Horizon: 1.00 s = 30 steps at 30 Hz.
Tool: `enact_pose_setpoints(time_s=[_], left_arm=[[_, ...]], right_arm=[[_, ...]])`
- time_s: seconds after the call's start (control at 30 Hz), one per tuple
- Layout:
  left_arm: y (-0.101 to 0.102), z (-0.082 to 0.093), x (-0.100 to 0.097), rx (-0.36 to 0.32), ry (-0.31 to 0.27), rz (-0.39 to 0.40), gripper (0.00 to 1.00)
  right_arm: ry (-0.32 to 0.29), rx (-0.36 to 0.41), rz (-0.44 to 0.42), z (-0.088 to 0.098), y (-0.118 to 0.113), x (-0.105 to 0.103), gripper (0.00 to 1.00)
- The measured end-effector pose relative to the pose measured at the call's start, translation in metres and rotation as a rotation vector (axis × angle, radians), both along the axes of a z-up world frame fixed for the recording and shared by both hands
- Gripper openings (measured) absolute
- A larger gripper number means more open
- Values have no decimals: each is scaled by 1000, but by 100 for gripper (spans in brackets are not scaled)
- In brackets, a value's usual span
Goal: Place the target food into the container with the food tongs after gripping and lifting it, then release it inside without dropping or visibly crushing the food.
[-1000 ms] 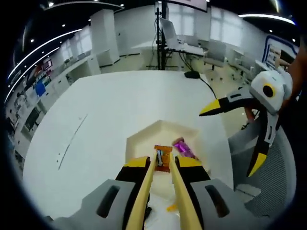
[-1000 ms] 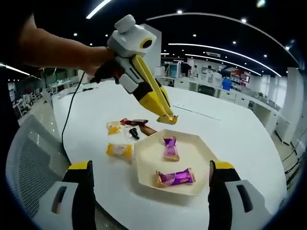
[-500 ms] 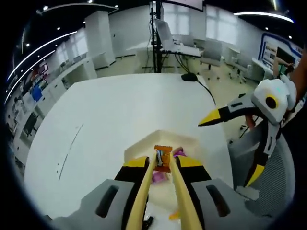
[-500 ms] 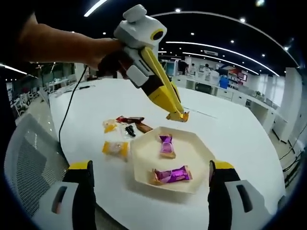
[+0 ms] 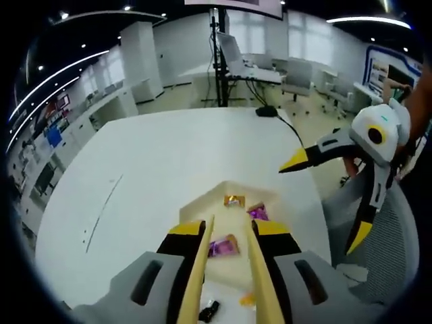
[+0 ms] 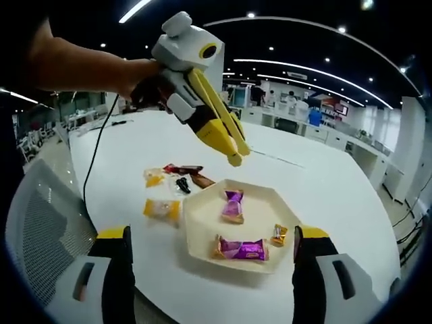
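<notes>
a white tabletop [image 6: 135,145] carries a cream hexagonal tray [image 6: 202,219]. loose wrapped candies [image 6: 162,210] lie on the tabletop at the tray's nine to eleven o'clock, with a black cable [image 6: 101,152] beyond them.

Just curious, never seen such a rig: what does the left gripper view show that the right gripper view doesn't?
Left gripper view: the open right gripper, a black monitor stand beyond the white table. Right gripper view: the open left gripper, dark red wrapped sweets on the table. Both: white hexagonal tray, two purple-wrapped sweets, one orange-wrapped sweet.
</notes>
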<state>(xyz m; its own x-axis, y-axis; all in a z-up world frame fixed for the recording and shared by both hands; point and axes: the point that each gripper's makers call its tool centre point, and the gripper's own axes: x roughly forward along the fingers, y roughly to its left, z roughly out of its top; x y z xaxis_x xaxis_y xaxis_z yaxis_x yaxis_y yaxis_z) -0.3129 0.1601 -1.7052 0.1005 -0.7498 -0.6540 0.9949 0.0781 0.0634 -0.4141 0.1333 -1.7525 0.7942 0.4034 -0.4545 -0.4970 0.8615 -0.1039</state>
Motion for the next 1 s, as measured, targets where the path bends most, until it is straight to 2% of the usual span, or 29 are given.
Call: enact_pose_setpoints(time_s=[0.23,0.43,0.57,0.63,0.73,0.9,1.0], left_arm=[[39,-1,15,-1,-13,30,24],[70,-2,24,-8,3,88,24],[92,-9,28,-4,2,120,25],[102,-18,31,14,1,128,25],[111,-26,35,23,-6,141,25],[122,-26,39,23,-16,158,25],[131,-29,41,26,-14,192,25]], right_arm=[[-3,-15,-13,0,-3,0,98],[11,-21,-8,-4,-3,0,97],[14,-28,-24,-4,-6,0,98],[12,-37,-29,-4,-8,1,98],[3,-30,-27,-3,-8,1,98],[0,-14,-26,-1,-7,1,97],[-3,-26,12,-1,0,-1,97]])
